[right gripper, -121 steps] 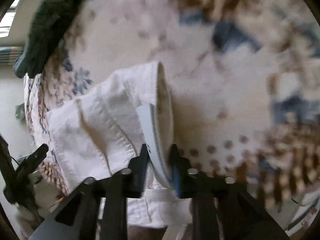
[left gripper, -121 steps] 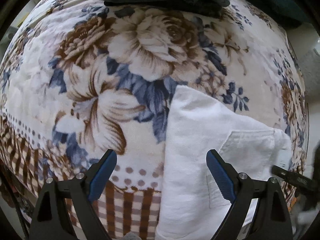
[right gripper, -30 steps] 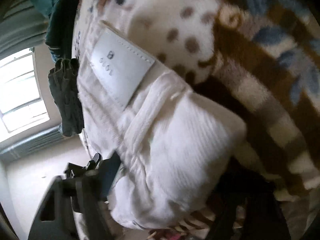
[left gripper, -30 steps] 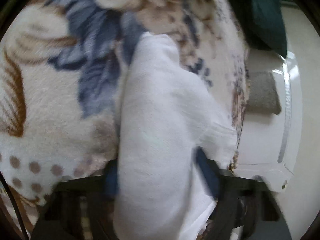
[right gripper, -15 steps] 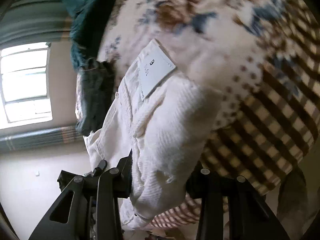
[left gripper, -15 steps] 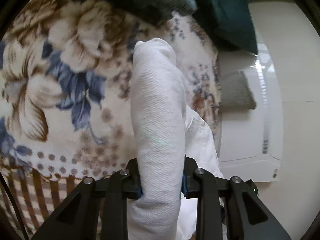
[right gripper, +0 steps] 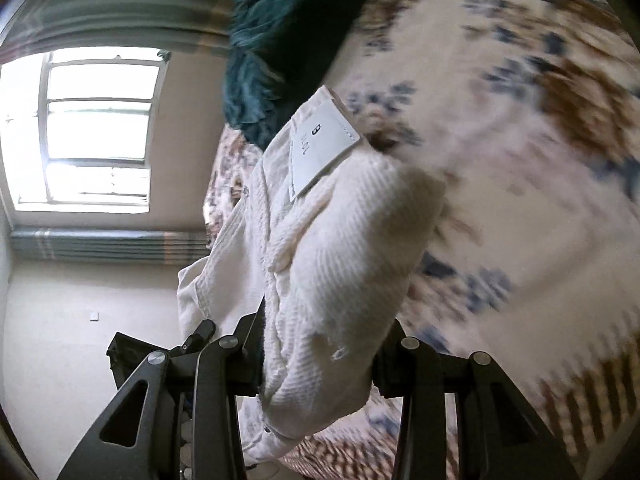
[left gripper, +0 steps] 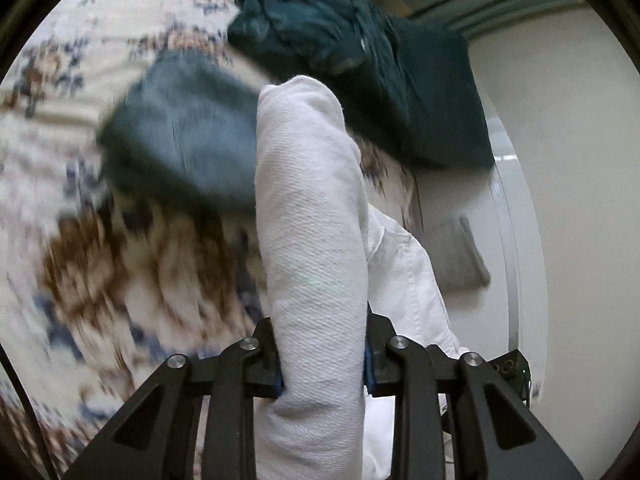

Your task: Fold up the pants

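1. Two grippers each clamp a thick bundle of the white pants [left gripper: 316, 240], which are lifted above the floral blanket [left gripper: 52, 184].
2. From the left wrist camera, the left gripper [left gripper: 322, 364] has its jaws closed tight on a rolled fold of the pants, which rises from 6 o'clock up toward 12 o'clock through the middle of the view.
3. A loose part of the same garment hangs at about 4 o'clock beside that roll.
4. Behind the roll, a folded blue-grey garment [left gripper: 180, 136] lies on the blanket at 10 o'clock, and a dark teal heap [left gripper: 360, 56] sits at 1 o'clock, by the blanket's edge.
5. From the right wrist camera, the right gripper [right gripper: 316, 356] is squeezed shut on the bunched waistband end of the pants [right gripper: 340, 248].
6. A pale brand patch [right gripper: 320, 148] shows on the waistband toward 12 o'clock, just above the clamped bundle.
7. The teal heap [right gripper: 280, 32] lies beyond the patch at 12 o'clock, and a bright window [right gripper: 96, 124] fills the 9 to 10 o'clock side.
8. Blanket pattern is blurred in both views.
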Motion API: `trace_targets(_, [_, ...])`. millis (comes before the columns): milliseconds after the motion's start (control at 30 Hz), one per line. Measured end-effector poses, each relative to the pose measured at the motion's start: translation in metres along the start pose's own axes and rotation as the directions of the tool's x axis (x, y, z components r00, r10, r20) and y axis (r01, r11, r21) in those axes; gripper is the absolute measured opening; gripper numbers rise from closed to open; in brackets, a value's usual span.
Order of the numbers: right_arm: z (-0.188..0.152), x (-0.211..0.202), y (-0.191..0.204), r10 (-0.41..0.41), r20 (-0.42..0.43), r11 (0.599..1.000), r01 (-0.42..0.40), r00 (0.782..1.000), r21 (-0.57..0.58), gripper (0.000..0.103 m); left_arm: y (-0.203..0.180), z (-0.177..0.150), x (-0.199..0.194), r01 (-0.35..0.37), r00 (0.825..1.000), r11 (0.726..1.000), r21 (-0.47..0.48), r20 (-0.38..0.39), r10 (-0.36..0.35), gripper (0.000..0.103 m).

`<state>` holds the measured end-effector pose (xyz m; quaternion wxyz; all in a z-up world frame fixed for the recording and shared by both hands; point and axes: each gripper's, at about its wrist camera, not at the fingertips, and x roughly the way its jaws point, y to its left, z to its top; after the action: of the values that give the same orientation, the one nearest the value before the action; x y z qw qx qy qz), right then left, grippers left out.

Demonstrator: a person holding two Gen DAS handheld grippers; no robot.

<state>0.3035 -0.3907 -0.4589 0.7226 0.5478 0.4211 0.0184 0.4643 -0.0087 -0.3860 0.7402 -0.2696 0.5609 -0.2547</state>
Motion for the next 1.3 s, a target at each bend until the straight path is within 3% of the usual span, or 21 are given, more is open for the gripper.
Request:
trace_targets(200, [0.077,0.109,0.063,0.016,-0.022,0.998,-0.017,1.000,-0.056,0.042,0.021,0.119,0.025,-0.049,0.998,0.999,0.001,0.024,0.049,0.024])
trace_targets(400, [0.120,0.209,0.080,-0.023,-0.025,0.996,0.021,0.999,-0.081,0.042,0.075,0.207,0.076,-0.045,0.999,0.999,-0.023,-0.006,0.045,0.024])
trace_targets(500, [0.120,0.242,0.069,-0.050,-0.062,0.998,0.048,0.997,-0.040,0.042,0.106,0.225,0.098,-0.092,0.994,0.995,-0.024,-0.052,0.091,0.025])
trace_targets(667, [0.107,0.270,0.072,-0.163,-0.091,0.981,0.151,0.983,-0.120,0.044,0.150,0.231,0.130,-0.165,0.980,0.983,-0.083,-0.129,0.154,0.027])
trace_targets(767, [0.111,0.269,0.081,-0.216,-0.128,0.970,0.198,0.968,-0.144,0.053,0.147,0.226,0.124,-0.204,0.973,0.973,-0.111,-0.130,0.189,0.040])
trace_targets(833, [0.115,0.263,0.090,-0.294,-0.150,0.943,0.261,0.944,-0.208,0.062,0.139,0.222,0.114,-0.235,0.968,0.965,-0.119,-0.121,0.221,0.044])
trace_targets(867, [0.117,0.258,0.097,-0.333,-0.149,0.924,0.291,0.931,-0.249,0.069,0.131,0.218,0.106,-0.296,0.952,0.950,-0.103,-0.114,0.284,0.050])
trace_targets(933, [0.117,0.248,0.113,-0.433,-0.116,0.862,0.373,0.894,-0.343,0.084,0.118,0.211,0.096,-0.406,0.913,0.912,-0.065,-0.084,0.400,0.074])
trace_targets(1033, [0.111,0.229,0.142,-0.573,0.018,0.718,0.512,0.819,-0.472,0.089,0.082,0.180,0.076,-0.555,0.832,0.831,0.033,0.036,0.554,0.081])
trace_targets(1100, [0.107,0.225,0.157,-0.629,0.102,0.616,0.574,0.770,-0.539,0.092,0.068,0.166,0.073,-0.580,0.815,0.812,0.067,0.052,0.577,0.092])
trace_targets(1200, [0.093,0.219,0.182,-0.674,0.234,0.447,0.639,0.701,-0.626,0.094,0.047,0.145,0.065,-0.634,0.773,0.766,0.103,0.084,0.628,0.094])
trace_targets(1233, [0.089,0.214,0.190,-0.674,0.264,0.410,0.647,0.690,-0.643,0.094,0.040,0.142,0.063,-0.654,0.757,0.749,0.106,0.099,0.646,0.094])
trace_targets(1300, [0.081,0.206,0.201,-0.672,0.291,0.376,0.652,0.681,-0.658,0.094,0.029,0.133,0.054,-0.667,0.744,0.739,0.094,0.124,0.656,0.094])
